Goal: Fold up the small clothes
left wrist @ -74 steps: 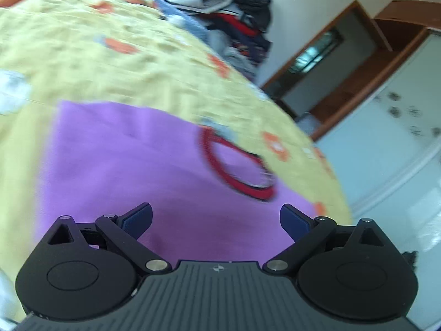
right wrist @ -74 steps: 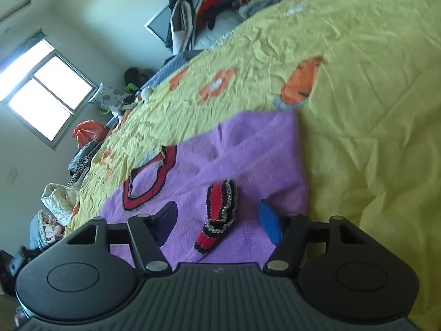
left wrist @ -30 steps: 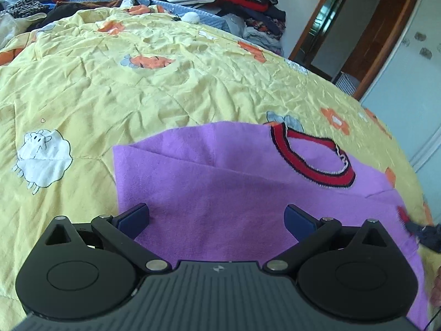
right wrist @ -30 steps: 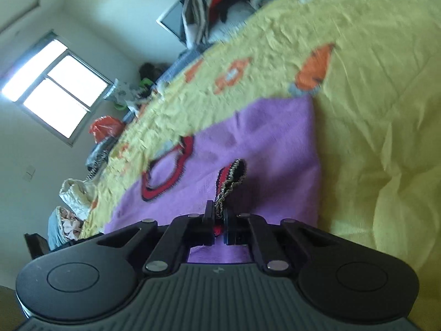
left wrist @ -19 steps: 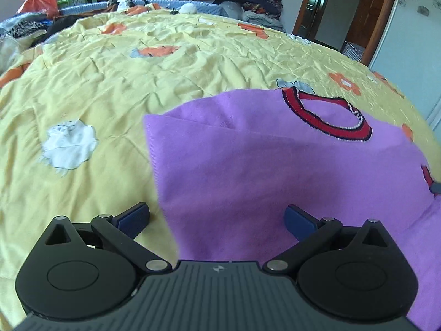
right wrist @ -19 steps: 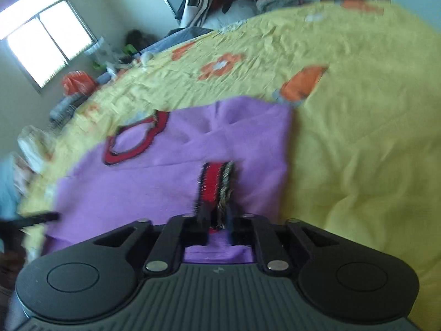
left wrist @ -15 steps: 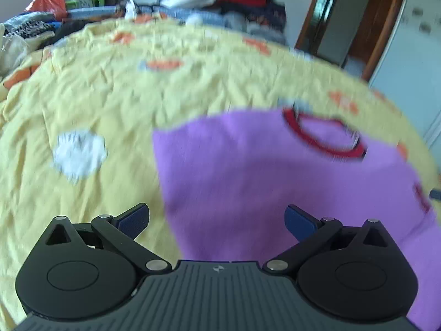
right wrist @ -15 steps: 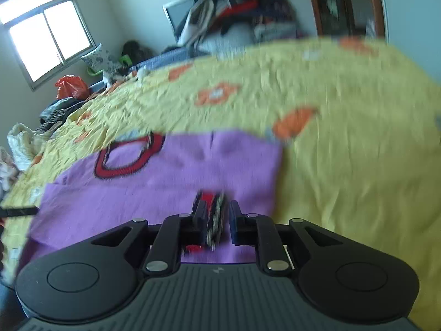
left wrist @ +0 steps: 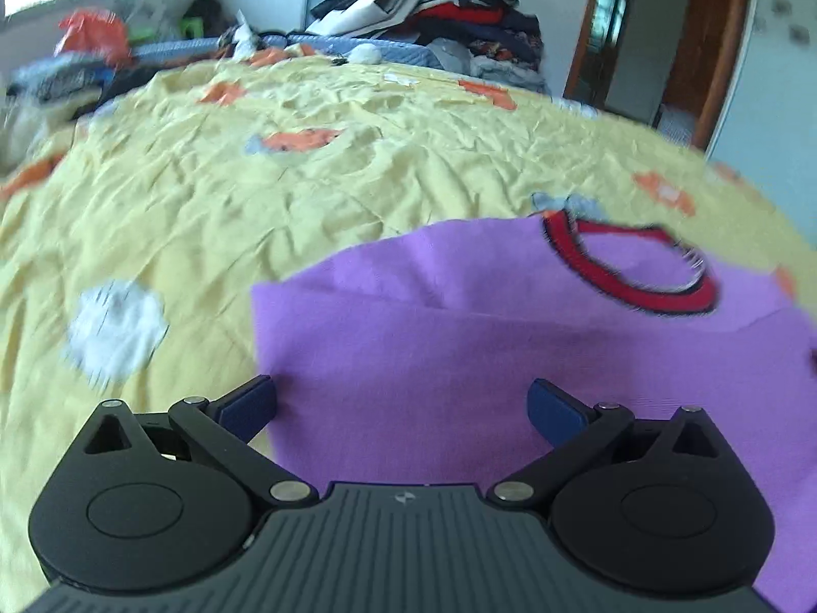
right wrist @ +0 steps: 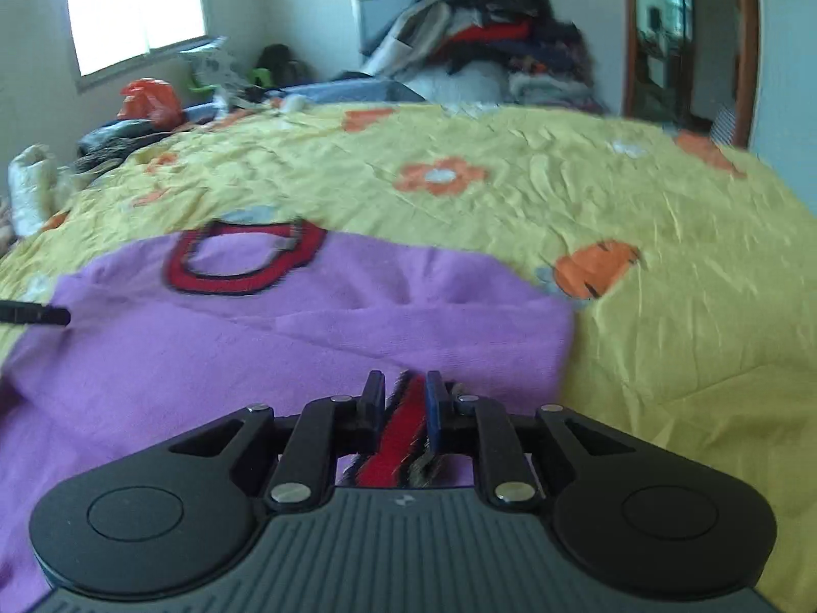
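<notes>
My right gripper (right wrist: pixel 404 396) is clamped on the red cuff (right wrist: pixel 395 439) of the purple sweater (right wrist: pixel 255 352), which lies flat on the yellow bed (right wrist: pixel 664 255) with its collar (right wrist: pixel 245 260) pointing away from me, while my left gripper (left wrist: pixel 403 403) hovers spread apart over its near-left edge.

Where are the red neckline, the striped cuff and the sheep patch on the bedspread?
red neckline (left wrist: pixel 633 268): left wrist view, on the near red band of the collar.
striped cuff (right wrist: pixel 403 434): right wrist view, on the red stripe pinched between the fingers.
sheep patch (left wrist: pixel 117 329): left wrist view, on the white body, blurred.
</notes>
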`<state>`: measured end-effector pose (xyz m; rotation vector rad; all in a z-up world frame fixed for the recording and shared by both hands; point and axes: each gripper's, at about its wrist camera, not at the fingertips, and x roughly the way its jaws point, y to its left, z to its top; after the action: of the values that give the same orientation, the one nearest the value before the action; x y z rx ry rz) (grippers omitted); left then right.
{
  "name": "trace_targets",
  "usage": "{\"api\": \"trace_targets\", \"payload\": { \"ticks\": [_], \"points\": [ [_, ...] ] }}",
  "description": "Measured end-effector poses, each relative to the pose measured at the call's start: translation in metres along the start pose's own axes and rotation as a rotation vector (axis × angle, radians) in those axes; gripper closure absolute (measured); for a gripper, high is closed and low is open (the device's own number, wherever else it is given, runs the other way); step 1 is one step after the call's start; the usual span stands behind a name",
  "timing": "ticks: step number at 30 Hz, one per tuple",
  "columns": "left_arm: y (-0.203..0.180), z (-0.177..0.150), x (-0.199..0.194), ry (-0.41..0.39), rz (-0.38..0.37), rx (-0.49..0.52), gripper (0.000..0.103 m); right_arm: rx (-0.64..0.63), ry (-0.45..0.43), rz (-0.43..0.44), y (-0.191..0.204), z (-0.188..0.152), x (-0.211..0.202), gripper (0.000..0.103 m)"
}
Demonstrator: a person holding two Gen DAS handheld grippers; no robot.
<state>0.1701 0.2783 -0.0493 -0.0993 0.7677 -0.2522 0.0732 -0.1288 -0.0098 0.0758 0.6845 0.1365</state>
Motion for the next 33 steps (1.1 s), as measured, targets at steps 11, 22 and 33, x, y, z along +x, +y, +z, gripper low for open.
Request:
{"api": "trace_targets", "payload": {
  "ticks": [11, 22, 33],
  "points": [
    [0.01, -0.069, -0.058, 0.077, -0.026, 0.078, 0.0, -0.117, 0.064, 0.006, 0.0, -0.049, -0.031, 0.085],
    [0.059, -0.114, -0.105, 0.034, -0.423, -0.24, 0.001, 0.19, 0.0, 0.099, -0.063, -0.086, -0.095, 0.038],
    [0.095, -0.134, -0.084, 0.007, -0.716, -0.524, 0.01, 0.247, 0.047, 0.296, -0.046, -0.097, -0.068, 0.094]
  ]
}}
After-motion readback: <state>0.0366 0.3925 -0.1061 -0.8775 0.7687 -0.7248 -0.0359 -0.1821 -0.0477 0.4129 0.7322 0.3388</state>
